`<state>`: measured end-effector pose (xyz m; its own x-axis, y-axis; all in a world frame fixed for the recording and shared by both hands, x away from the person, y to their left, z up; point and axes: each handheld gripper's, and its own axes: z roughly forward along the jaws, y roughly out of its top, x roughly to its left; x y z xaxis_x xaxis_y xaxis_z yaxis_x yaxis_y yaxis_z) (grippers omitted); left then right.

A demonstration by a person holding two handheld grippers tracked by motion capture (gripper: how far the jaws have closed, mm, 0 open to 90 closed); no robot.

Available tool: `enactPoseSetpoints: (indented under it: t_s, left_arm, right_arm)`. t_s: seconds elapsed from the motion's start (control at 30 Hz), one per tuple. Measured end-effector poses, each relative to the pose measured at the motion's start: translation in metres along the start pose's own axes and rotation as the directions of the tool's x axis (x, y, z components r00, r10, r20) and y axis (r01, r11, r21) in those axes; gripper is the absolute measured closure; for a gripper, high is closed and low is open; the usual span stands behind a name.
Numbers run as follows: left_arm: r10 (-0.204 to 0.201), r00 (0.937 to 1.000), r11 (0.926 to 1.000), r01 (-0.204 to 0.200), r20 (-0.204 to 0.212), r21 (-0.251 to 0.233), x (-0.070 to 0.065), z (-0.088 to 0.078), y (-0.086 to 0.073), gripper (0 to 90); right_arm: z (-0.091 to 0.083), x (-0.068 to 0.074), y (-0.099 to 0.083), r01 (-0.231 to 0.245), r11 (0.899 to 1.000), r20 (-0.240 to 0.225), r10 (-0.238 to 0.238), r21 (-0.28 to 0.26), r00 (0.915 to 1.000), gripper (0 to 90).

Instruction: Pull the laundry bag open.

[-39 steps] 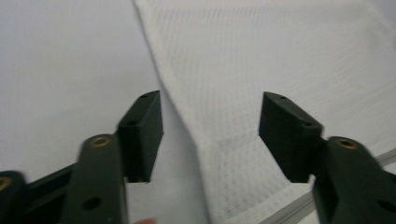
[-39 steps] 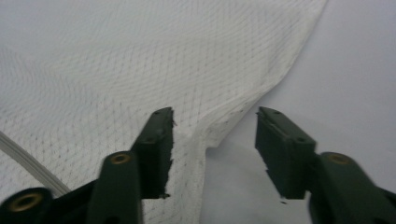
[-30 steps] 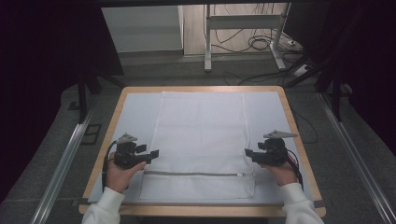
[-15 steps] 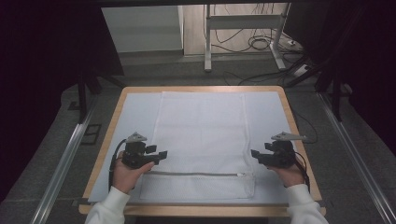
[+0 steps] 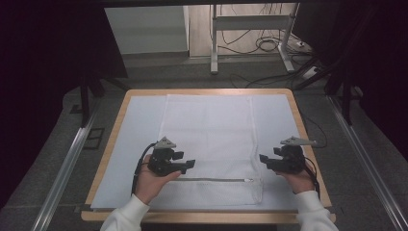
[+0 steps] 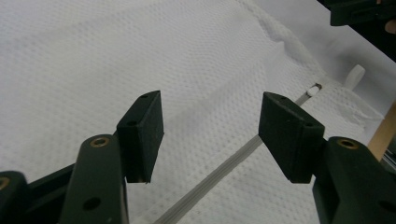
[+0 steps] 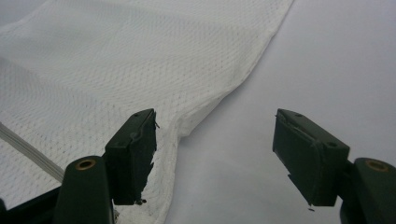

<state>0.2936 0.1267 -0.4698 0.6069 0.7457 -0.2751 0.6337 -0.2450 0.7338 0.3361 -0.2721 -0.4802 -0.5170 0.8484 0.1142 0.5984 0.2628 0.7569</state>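
A white mesh bag (image 5: 211, 139) lies flat on a white sheet, its grey zipper (image 5: 211, 180) running along the near edge. My left gripper (image 5: 185, 162) hovers over the bag just above the zipper's left end. Its jaws stand open after narrowing a little, with nothing between them. The left gripper (image 6: 210, 126) view has the mesh below, the zipper (image 6: 219, 172) slanting past and the zipper pull (image 6: 312, 90) farther off. My right gripper (image 5: 263, 162) stands open at the bag's right edge. The right gripper (image 7: 215, 140) straddles the bag's side hem (image 7: 187, 126), grasping nothing.
The white sheet (image 5: 139, 139) covers a wooden table (image 5: 308, 139) with a narrow bare rim. Metal rails (image 5: 67, 163) run along the floor on both sides. A desk frame and cables (image 5: 269, 43) stand beyond the far edge.
The left hand has moved right along the near edge, from beside the bag onto it. The right hand has stayed almost where it was.
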Motion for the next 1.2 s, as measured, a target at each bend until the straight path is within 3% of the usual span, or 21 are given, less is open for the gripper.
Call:
enactPoseSetpoints:
  t_s: [0.2, 0.27, 0.53, 1.2]
  left_arm:
    - [0.008, 0.9999, 0.9999, -0.008, 0.011, 0.009, -0.007, 0.004, 0.000, 39.8]
    - [0.006, 1.0000, 0.9999, -0.006, -0.006, 0.009, -0.009, 0.006, 0.001, 38.1]
    - [0.016, 0.9987, 0.9996, -0.017, 0.047, 0.024, -0.024, 0.017, 0.004, 37.8]
    - [0.038, 0.9934, 0.9981, -0.043, 0.108, 0.045, -0.050, 0.037, 0.006, 39.4]
  right_arm:
    - [0.000, -0.002, 0.000, -0.003, 1.000, 0.007, 0.003, -0.003, 1.0000, 29.5]
    - [0.001, -0.002, 0.000, -0.005, 1.000, 0.008, 0.005, -0.001, 1.0000, 29.5]
    - [0.000, 0.000, 0.001, 0.005, 1.000, 0.011, -0.005, 0.002, 0.9999, 29.5]
    - [0.002, 0.000, 0.003, 0.006, 1.000, 0.026, -0.006, 0.000, 0.9997, 29.2]
